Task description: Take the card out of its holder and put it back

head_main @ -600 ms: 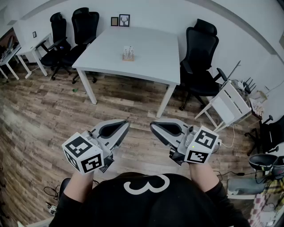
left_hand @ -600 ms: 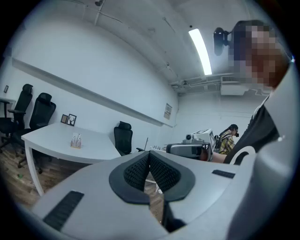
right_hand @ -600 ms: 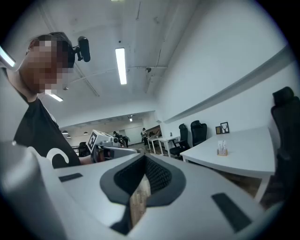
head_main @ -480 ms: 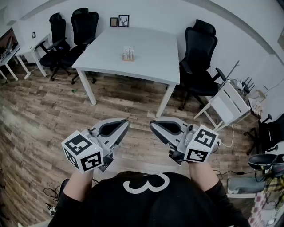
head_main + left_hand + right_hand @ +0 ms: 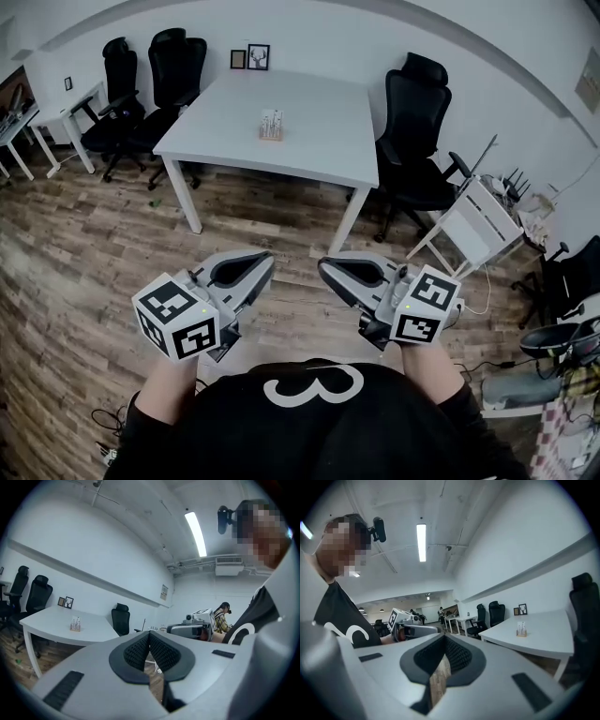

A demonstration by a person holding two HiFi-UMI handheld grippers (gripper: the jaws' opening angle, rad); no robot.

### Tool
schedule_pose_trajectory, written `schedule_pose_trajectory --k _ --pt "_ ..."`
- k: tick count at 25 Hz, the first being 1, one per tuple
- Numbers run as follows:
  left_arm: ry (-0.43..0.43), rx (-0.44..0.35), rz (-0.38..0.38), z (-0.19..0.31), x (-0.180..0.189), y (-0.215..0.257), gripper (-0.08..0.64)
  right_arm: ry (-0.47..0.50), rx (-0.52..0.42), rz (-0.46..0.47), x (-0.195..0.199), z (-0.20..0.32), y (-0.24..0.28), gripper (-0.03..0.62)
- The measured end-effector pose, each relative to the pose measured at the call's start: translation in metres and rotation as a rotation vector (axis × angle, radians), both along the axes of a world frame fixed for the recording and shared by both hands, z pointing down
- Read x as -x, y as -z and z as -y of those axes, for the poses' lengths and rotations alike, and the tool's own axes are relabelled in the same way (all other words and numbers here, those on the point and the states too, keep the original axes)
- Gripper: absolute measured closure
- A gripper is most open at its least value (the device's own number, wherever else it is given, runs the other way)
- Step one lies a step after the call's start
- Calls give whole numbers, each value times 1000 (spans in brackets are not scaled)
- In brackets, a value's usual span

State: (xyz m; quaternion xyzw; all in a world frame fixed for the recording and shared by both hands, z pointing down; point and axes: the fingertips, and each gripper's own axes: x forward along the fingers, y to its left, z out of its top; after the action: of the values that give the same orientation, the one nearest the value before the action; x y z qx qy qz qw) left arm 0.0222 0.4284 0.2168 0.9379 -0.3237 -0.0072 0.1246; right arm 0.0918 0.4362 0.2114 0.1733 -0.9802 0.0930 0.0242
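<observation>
A small wooden card holder (image 5: 271, 125) with white cards upright in it stands near the middle of the white table (image 5: 319, 141), far ahead of me. Both grippers hang level over the wood floor close to my body, well short of the table. My left gripper (image 5: 268, 256) is shut with nothing in it, and my right gripper (image 5: 322, 265) is likewise shut and empty. The card holder (image 5: 75, 624) shows small in the left gripper view, left of the shut left gripper (image 5: 149, 636). The right gripper view shows the card holder (image 5: 521, 630) to the right of the right gripper (image 5: 444, 639).
Black office chairs stand right of the table (image 5: 417, 141) and at the back left (image 5: 173, 70). A white rack (image 5: 483, 220) leans at the right, with cables on the floor beyond it. Two framed pictures (image 5: 249, 58) rest against the wall. A second desk (image 5: 56, 103) stands at the left.
The head view has shifted slightly, so the table sits a little lower in the picture. Both grippers keep their places and stay shut.
</observation>
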Motion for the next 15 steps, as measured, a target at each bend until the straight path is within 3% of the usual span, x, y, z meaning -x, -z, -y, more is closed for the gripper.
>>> schedule_pose_trajectory --k 8,15 --pt "-5 66 13 37 -5 -23 549 8 74 19 -4 43 -25 583" --pt "39 113 24 132 -12 -41 549 42 103 37 -16 141 -42 583"
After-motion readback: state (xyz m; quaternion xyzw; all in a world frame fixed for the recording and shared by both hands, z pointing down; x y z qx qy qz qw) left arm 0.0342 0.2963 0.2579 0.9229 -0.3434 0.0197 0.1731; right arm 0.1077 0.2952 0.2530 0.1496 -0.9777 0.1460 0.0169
